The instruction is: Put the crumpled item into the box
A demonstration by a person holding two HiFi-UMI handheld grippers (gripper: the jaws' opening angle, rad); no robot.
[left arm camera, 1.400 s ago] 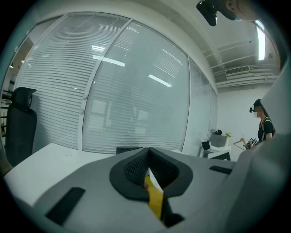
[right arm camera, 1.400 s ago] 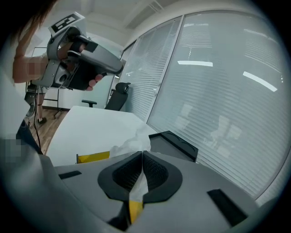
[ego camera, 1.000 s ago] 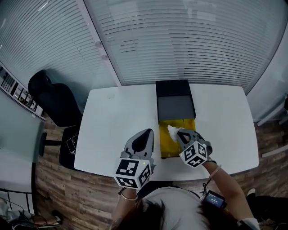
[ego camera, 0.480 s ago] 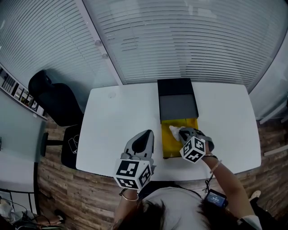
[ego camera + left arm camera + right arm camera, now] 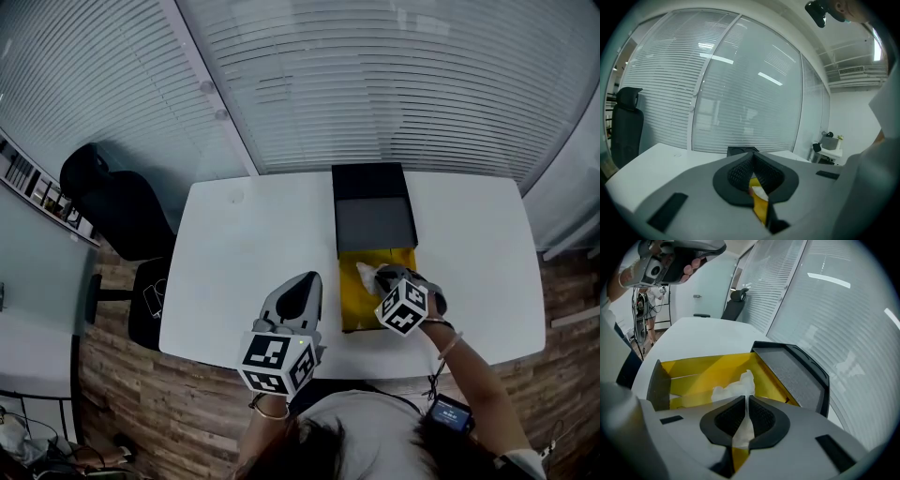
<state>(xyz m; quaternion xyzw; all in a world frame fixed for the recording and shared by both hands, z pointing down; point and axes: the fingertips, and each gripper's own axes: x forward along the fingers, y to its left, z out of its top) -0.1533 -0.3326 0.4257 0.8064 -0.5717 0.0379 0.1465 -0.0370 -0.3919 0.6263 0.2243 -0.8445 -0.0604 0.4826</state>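
A white crumpled paper [image 5: 733, 389] is pinched in my right gripper [image 5: 746, 400], which is shut on it and holds it over the open box [image 5: 701, 367] with the yellow inside. In the head view the right gripper [image 5: 386, 281] is above the box's near half [image 5: 398, 259], the paper [image 5: 364, 274] sticking out at its tip. The box's black lid [image 5: 373, 212] lies folded back on the far side. My left gripper [image 5: 298, 292] is shut with nothing in it, just left of the box; past its jaws [image 5: 751, 157] a strip of yellow box shows.
The box lies on a white table [image 5: 253, 253] that ends at a wall of glass with blinds [image 5: 375, 84]. A black office chair [image 5: 112, 211] stands off the table's left end. The table's near edge is right under both grippers.
My right gripper has moved a little farther in over the yellow box with the paper still in it. The left gripper has stayed where it was.
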